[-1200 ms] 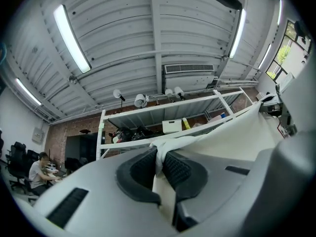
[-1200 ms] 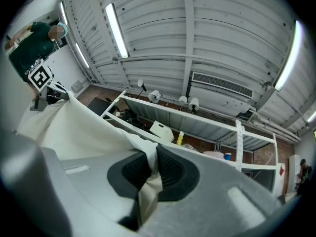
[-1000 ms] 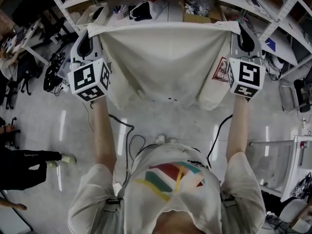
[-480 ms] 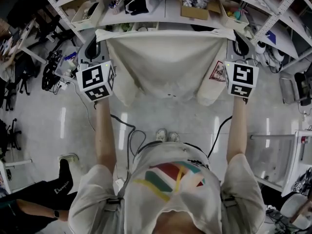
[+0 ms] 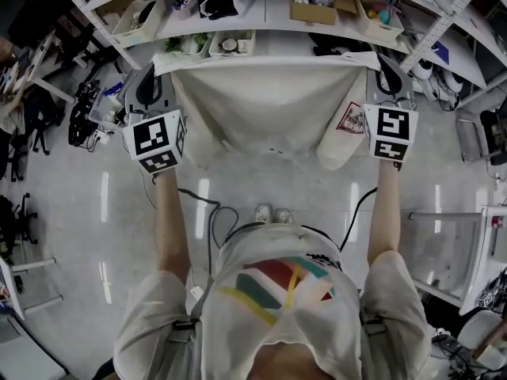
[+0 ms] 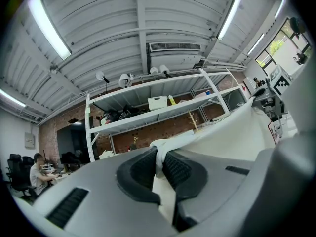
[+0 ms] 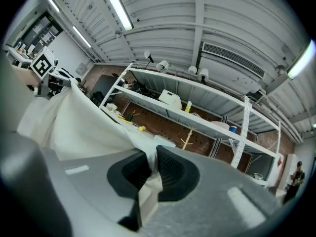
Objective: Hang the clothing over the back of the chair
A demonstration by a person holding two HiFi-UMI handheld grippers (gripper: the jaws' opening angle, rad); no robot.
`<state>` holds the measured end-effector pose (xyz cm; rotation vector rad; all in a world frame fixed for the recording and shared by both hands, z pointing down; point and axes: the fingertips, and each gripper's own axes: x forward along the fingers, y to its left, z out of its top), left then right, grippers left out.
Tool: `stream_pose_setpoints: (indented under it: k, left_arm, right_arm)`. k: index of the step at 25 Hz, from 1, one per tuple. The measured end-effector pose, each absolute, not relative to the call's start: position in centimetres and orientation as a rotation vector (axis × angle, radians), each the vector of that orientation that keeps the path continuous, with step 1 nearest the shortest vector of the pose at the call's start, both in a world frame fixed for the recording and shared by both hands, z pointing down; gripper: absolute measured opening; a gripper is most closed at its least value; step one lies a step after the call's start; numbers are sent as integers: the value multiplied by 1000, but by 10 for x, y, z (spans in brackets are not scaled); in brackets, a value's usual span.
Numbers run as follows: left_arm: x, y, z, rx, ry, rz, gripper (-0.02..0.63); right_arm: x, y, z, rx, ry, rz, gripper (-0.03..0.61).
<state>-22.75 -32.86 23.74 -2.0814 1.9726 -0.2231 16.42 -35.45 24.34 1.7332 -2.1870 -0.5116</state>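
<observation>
Cream T-shirt, spread wide, hanging, red mark, perhaps a label

Your right gripper has its jaws closed on a fold of the white garment, which is pinched between the dark ribbed pads. From there the cloth runs left and upward to the left gripper and its marker cube. Beyond it you see metal shelves under ceiling strip lights.

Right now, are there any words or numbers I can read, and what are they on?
Nothing can be read.
Red triangular print on the cream-white cloth garment: too small to read.
Black-and-white marker cubes: square patterns only, no letters.
</observation>
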Motion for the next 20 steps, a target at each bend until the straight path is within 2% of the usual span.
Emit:
stream_pose_setpoints:
  k: [10,20]
  left_arm:
    - [-227,-350,299,-2152,2000,-355,20]
    - [-222,-370,395,-2264,2019,-577,20]
  right_arm:
    - [168,-371,297,1668,-2138,-379,15]
    - [168,-384,385,1558,-2066,-203,15]
